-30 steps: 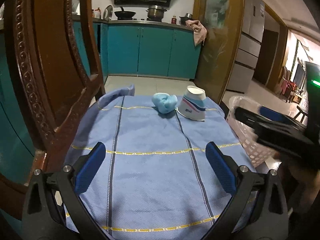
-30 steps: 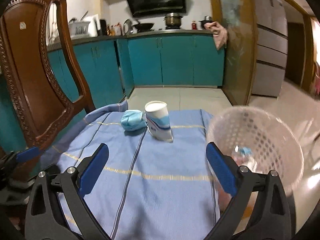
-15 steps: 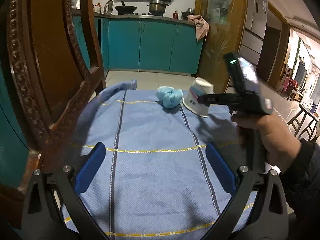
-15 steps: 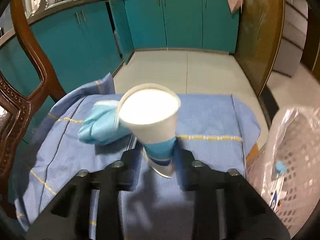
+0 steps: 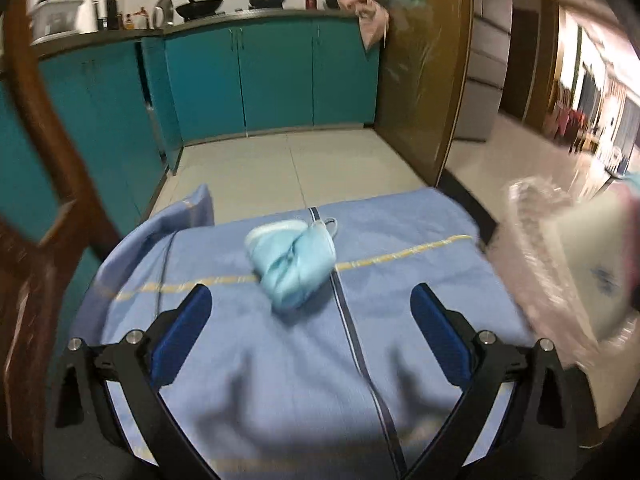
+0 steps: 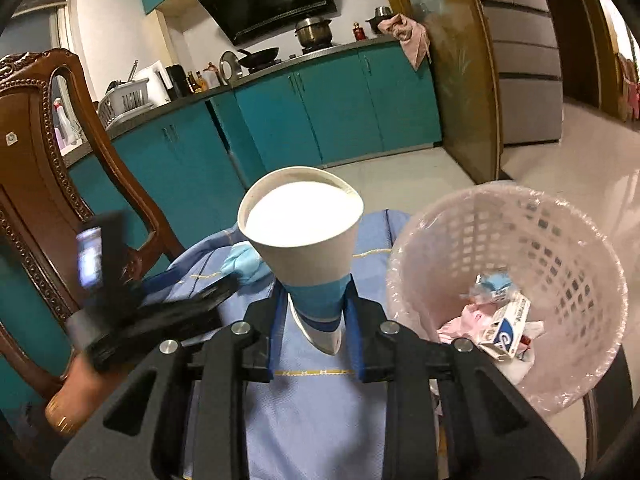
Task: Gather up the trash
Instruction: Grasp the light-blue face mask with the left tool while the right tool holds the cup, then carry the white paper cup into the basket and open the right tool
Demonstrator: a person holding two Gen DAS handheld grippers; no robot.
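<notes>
Your tabletop, draped in a blue cloth with yellow and dark stripes (image 5: pixel 248 360), fills the lower part of both views. To its right stands the pale pink perforated plastic basket lined with a clear bag (image 6: pixel 560 264), with crumpled wrappers and a small carton (image 6: pixel 505 326) lying at its bottom. Your right gripper (image 6: pixel 316 320) is clamped on the squashed blue-banded end of a white paper cup (image 6: pixel 300 236), held up just left of the basket. Your left gripper (image 5: pixel 310 320) stands wide with nothing between its pads, and the crumpled light-blue face mask (image 5: pixel 294 262) lies on the cloth just ahead of it, apparently untouched.
</notes>
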